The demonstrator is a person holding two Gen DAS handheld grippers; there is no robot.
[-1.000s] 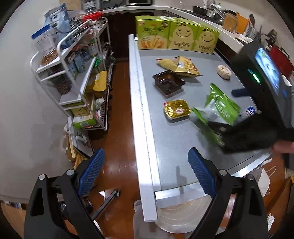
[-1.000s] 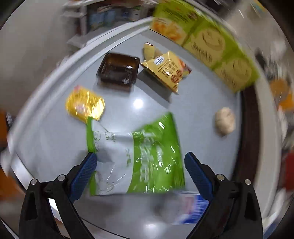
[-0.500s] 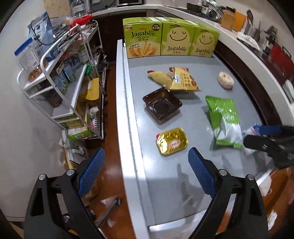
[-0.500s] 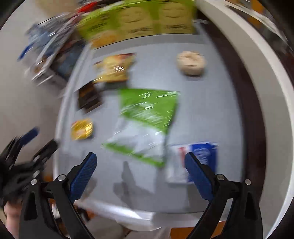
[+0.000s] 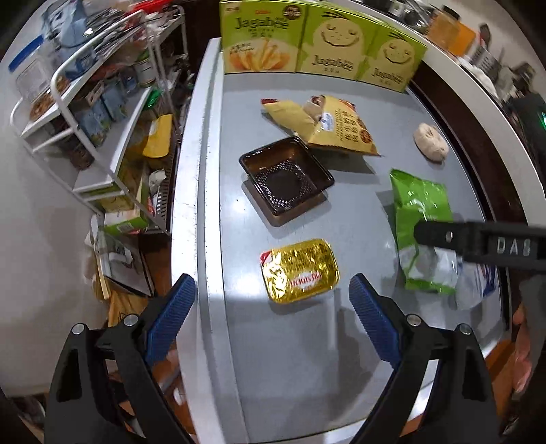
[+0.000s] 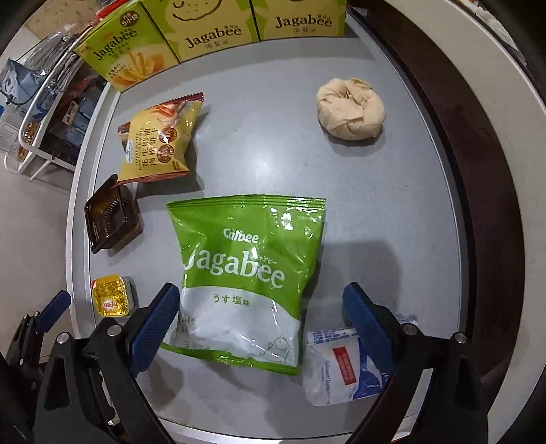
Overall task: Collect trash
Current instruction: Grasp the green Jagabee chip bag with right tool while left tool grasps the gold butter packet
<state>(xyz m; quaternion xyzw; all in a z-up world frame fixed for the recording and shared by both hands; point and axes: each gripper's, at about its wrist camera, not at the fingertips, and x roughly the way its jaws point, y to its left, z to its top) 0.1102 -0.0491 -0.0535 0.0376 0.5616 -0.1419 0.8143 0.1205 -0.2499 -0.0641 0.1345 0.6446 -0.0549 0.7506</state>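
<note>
Trash lies on a grey table (image 5: 307, 375). A gold foil packet (image 5: 299, 270) (image 6: 110, 295) lies just ahead of my open, empty left gripper (image 5: 273, 314). A green Jagabee bag (image 6: 249, 269) (image 5: 421, 218) lies flat between the fingers of my open, empty right gripper (image 6: 261, 324), whose black finger (image 5: 477, 239) crosses the bag in the left wrist view. A white and blue wrapper (image 6: 341, 365) lies by the right finger. A dark plastic tray (image 5: 286, 177) (image 6: 109, 215), a yellow snack bag (image 5: 327, 124) (image 6: 160, 143) and a crumpled beige paper ball (image 6: 349, 112) (image 5: 430, 141) lie further back.
Three Jagabee boxes (image 5: 320, 41) (image 6: 211, 30) stand along the table's far edge. A white wire shelf rack (image 5: 88, 112) full of goods stands left of the table over a wooden floor. A dark counter edge (image 6: 477, 170) curves along the right side.
The green bag, held up by the right gripper a second ago, now lies flat on the table. Both grippers have moved closer over the table, the left one toward the gold packet.
</note>
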